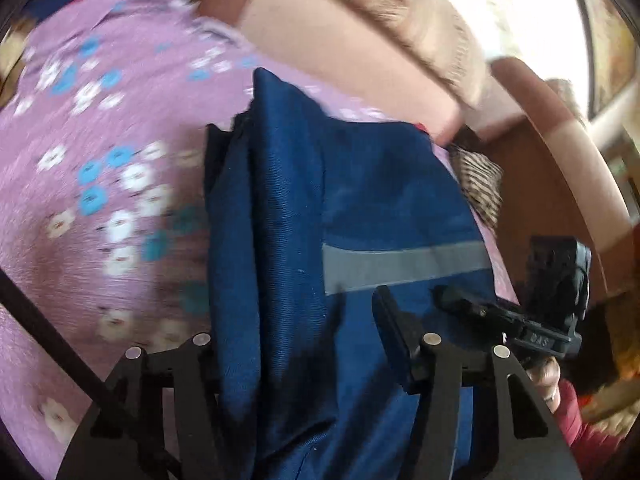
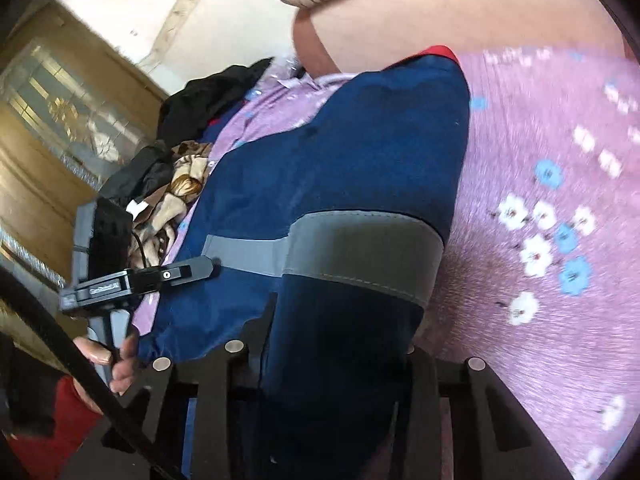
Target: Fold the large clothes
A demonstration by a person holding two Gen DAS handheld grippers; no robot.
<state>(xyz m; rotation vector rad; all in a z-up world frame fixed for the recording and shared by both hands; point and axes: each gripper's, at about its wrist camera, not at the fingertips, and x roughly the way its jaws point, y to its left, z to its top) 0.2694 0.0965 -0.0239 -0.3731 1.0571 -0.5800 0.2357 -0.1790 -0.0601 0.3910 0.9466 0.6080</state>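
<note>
The left gripper [image 1: 298,332] is clamped on the garment [image 1: 360,184], a dark blue work piece with a grey band [image 1: 400,266] across it. Blue cloth fills the gap between its 2 fingers; the right finger [image 1: 394,328] shows as a dark pad pressed against the fabric, while the left one is buried under a fold. The garment lies on a pink sheet [image 1: 100,120] printed with white and blue flowers, and it stretches away from the gripper toward a peach headboard [image 1: 320,40]. Over the headboard hangs a beige cover [image 1: 420,20]. At the right edge of this view sits a striped cloth [image 1: 480,184], and beyond it the right gripper [image 1: 472,300] comes in from the side, held by a hand [image 1: 544,376] in a red sleeve [image 1: 580,420].

From the right wrist, the left gripper [image 2: 200,268] reaches in at the left, its tip touching the blue cloth just below the band [image 2: 248,252], with a hand [image 2: 116,360] on its handle. Behind it, a heap of black and brown patterned clothes [image 2: 188,176] lies at the sheet's edge. The right gripper [image 2: 340,344] is closed on a thick fold of the garment [image 2: 340,152]: the cloth, band [image 2: 360,248] and all, bunches up between its 2 fingers and hides both tips. To the right the flowered sheet [image 2: 540,200] is bare. Both views are smeared with motion blur.
</note>
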